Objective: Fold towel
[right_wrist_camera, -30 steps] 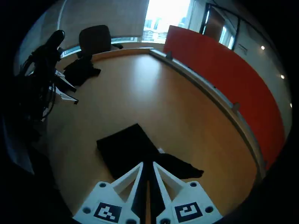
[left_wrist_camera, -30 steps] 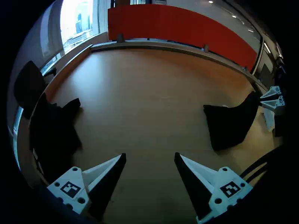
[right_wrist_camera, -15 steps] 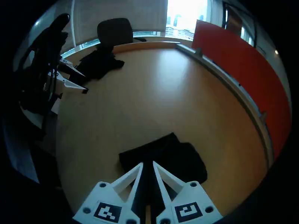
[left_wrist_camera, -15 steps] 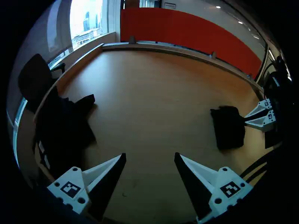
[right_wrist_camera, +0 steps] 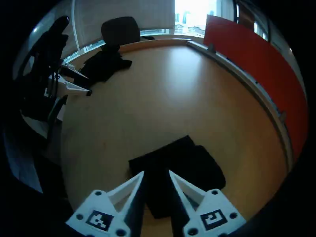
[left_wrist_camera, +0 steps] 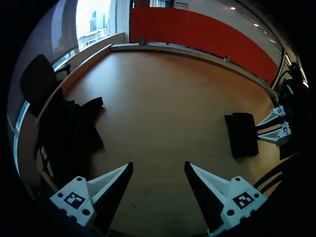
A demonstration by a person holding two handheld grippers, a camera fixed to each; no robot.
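Left gripper (left_wrist_camera: 158, 163): two white wedge-shaped fingers with black inner faces.
Right gripper (right_wrist_camera: 156, 172): matching white wedges, black inside.
Markings: black-and-white square tag (left_wrist_camera: 75, 199) on each finger base, ringed by screw holes.
Cables (left_wrist_camera: 272, 177): black, just beside the left gripper.

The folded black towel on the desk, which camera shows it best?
The right gripper view: the folded black towel lies large and close, just beyond the right tongs, which cover part of it. The left gripper view shows the towel small and far off to one side, at those tongs' tips.
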